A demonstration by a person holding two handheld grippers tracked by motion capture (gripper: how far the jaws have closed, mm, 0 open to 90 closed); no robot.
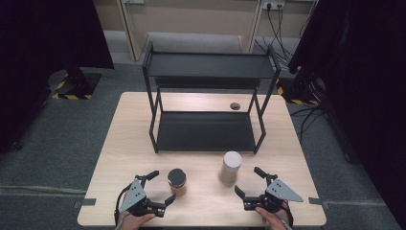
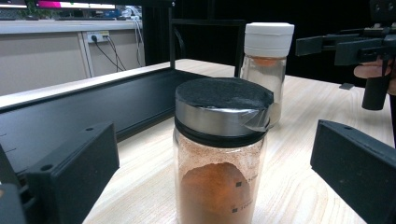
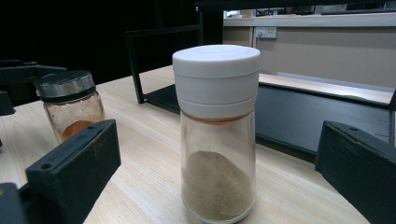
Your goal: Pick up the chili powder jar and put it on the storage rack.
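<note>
Black two-tier metal rack (image 1: 207, 125): set on the light wooden table (image 1: 124, 143), beyond both pairs of jaws. Small round dark grommet (image 1: 234, 106): seen in the table behind the rack. Wall sockets (image 1: 272, 5) with cables: noted farther beyond.

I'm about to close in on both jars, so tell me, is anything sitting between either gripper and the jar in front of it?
Nothing visible. The left gripper faces the dark-lidded jar and the right gripper faces the white-capped jar, each with open jaws and bare table between.
</note>
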